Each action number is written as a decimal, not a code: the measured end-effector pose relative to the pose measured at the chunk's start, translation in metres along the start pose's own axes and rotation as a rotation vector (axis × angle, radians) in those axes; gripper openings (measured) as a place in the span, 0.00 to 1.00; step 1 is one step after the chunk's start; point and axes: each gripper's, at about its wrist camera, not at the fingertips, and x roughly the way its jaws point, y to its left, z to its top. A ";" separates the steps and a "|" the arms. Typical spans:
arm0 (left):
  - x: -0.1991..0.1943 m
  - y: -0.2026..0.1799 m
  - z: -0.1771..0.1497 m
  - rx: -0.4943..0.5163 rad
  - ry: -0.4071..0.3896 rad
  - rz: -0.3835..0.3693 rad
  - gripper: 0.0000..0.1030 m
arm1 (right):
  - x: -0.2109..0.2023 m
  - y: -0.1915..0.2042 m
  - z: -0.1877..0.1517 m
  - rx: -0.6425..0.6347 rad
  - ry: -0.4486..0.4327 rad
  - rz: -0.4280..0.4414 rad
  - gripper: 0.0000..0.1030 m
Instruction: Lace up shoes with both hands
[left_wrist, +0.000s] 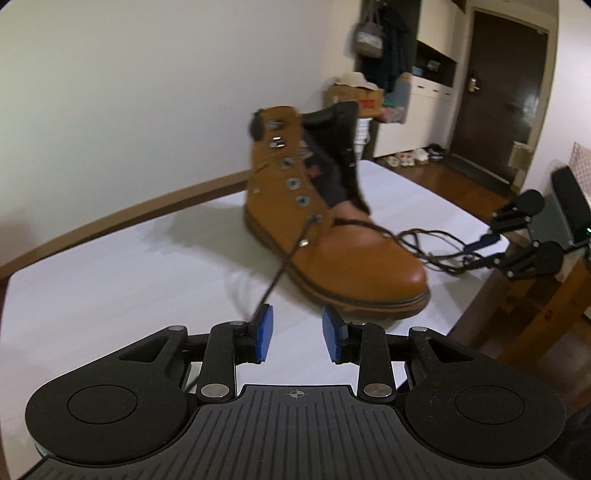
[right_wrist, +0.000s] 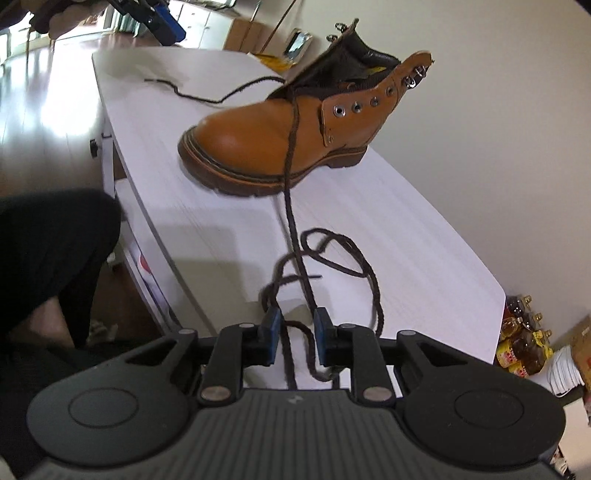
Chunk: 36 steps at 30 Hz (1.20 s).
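At the bottom centre of the left wrist view, the left gripper (left_wrist: 297, 334) stands released, a clear gap between its blue pads (left_wrist: 266, 334). The dark brown lace (left_wrist: 284, 264) runs down from a low eyelet of the boot to the outer face of the left-hand pad and ends there; it is beside that pad, not between the two. Whether it touches the pad is hard to tell through the blur.

Beyond the pads, in the middle of the frame, the tan leather work boot (left_wrist: 325, 236) stands upright on the white table (left_wrist: 110, 280), toe toward the lower right, tongue and collar open. More lace trails off the toe to the right, toward the right gripper (left_wrist: 480, 251), which enters from the right edge.

In the right wrist view the right gripper (right_wrist: 297, 334) sits at the bottom centre, its jaws parted. Two strands of lace pass through the gap between its blue pads (right_wrist: 271, 332), one lying close against the right-hand pad, and neither is pinched. Just ahead, the lace (right_wrist: 332, 258) loops loosely on the table (right_wrist: 424, 240), then rises in a line over the boot's (right_wrist: 266, 136) side to its lower eyelets. The boot lies in the upper middle, toe to the left. A second lace end snakes across the table at upper left. A person's dark-clad leg (right_wrist: 51, 251) fills the left edge.
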 end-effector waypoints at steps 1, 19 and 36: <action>0.003 -0.004 0.002 0.005 -0.001 -0.014 0.32 | 0.000 -0.001 -0.001 -0.010 0.009 0.002 0.21; 0.026 -0.052 0.014 0.079 -0.007 -0.134 0.35 | 0.017 -0.009 0.007 -0.072 0.046 0.090 0.07; 0.072 -0.080 0.023 -0.276 0.071 -0.572 0.41 | -0.069 0.044 0.004 0.169 -0.323 -0.179 0.03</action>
